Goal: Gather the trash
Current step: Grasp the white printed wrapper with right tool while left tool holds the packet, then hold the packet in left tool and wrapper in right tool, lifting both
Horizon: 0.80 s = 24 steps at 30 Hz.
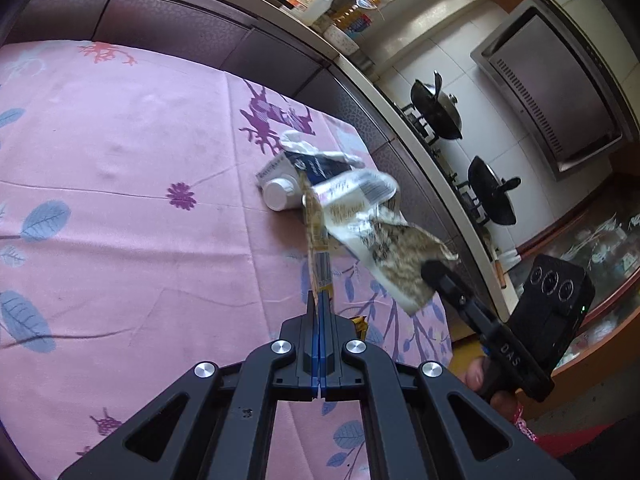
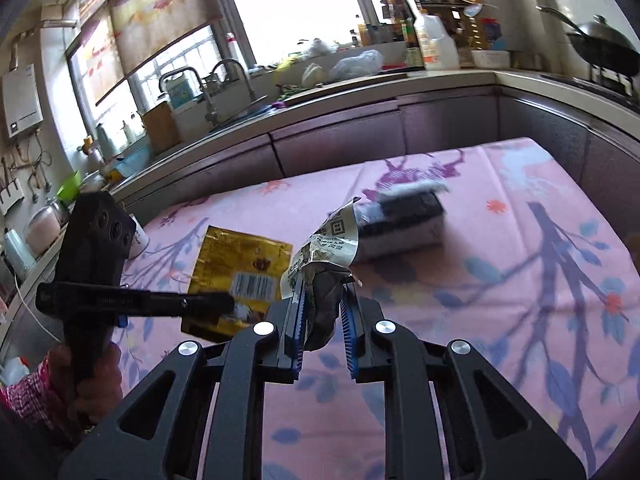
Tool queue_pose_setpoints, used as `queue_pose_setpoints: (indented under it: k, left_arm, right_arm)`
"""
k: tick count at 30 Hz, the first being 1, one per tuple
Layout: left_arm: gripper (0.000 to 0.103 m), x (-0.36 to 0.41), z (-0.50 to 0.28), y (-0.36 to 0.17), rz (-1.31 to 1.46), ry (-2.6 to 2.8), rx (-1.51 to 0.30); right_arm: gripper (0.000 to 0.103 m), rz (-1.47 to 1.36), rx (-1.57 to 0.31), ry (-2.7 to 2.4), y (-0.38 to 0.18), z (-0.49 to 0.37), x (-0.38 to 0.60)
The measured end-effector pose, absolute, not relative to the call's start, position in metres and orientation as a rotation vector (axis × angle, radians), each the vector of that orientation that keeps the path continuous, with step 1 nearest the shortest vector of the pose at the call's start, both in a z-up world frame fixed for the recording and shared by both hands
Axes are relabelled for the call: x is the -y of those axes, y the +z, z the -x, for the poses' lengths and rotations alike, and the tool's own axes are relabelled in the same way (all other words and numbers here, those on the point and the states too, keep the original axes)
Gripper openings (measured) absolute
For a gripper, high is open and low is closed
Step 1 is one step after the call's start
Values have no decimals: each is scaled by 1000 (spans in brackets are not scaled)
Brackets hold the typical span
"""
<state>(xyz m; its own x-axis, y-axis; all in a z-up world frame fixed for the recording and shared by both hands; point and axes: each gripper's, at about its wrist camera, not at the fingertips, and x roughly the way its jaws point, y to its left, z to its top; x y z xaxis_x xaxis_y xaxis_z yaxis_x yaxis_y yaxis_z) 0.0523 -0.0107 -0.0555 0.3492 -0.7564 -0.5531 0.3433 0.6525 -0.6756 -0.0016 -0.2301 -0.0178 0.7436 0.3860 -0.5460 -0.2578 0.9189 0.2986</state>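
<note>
My left gripper (image 1: 319, 300) is shut on a flat gold wrapper (image 1: 318, 240), which I see edge-on; the right wrist view shows its barcoded face (image 2: 240, 272) held above the cloth by the left gripper (image 2: 230, 304). My right gripper (image 2: 323, 284) is shut on a crumpled white-and-brown wrapper (image 2: 320, 280) that sits between its blue toothed pads. In the left wrist view that crumpled wrapper (image 1: 384, 240) hangs in the air from the right gripper (image 1: 434, 270). A dark-and-white carton (image 1: 288, 184) with a white cap lies on its side on the table behind both wrappers (image 2: 404, 220).
The table wears a pink floral cloth (image 1: 120, 160). A kitchen counter (image 2: 360, 92) runs along the table's far sides, with a sink (image 2: 224, 92), bottles (image 2: 432, 44), and a stove with two dark woks (image 1: 436, 108). A person's hands grip both tool handles.
</note>
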Motion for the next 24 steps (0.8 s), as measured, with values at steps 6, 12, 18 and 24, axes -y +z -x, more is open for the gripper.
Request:
queue_pose_setpoints:
  k: [6, 12, 18, 24]
  left_arm:
    - [0, 51, -47, -53, 385, -780, -1000]
    - [0, 94, -47, -52, 285, -808, -1033]
    - [0, 137, -47, -52, 176, -810, -1055]
    - [0, 168, -45, -48, 59, -754, -1034]
  right_arm:
    - [15, -281, -662, 267, -37, 24, 270]
    - [15, -351, -652, 205, -48, 32, 307]
    - [15, -404, -631, 146, -55, 39, 344]
    - [15, -459, -625, 98, -63, 46, 374]
